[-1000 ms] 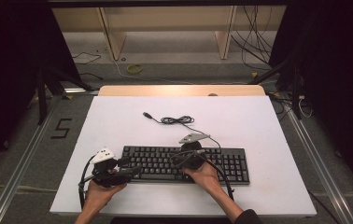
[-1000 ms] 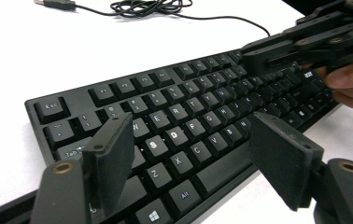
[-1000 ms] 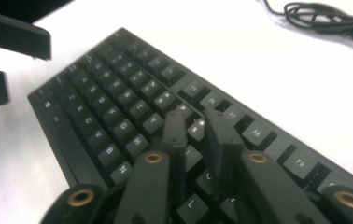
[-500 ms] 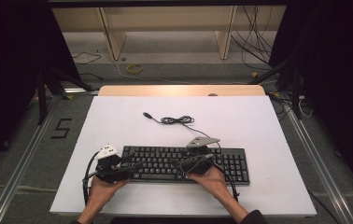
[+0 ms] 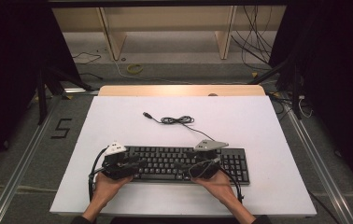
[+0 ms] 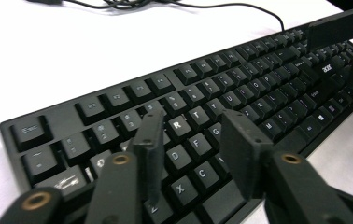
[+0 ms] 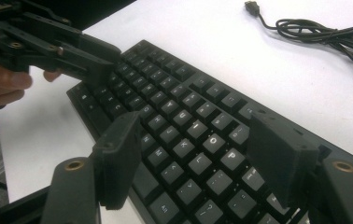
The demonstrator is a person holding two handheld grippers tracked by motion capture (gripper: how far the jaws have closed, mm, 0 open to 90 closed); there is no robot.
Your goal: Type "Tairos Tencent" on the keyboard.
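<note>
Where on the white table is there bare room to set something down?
Bare: the table left of the USB cable, and the strip right of the keyboard. Crowded: the near edge, where left gripper and right gripper hover over keys.

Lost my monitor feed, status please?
Left tongs closing, right tongs opening, both over the keyboard, gripping nothing. Its cable lies coiled beyond, not in the way.

Both forearms come in over the near edge. The left gripper point(image 5: 135, 164) has just been narrowing its jaws, nothing between them; the right gripper point(image 5: 207, 165) has just been widening, gap empty.
</note>
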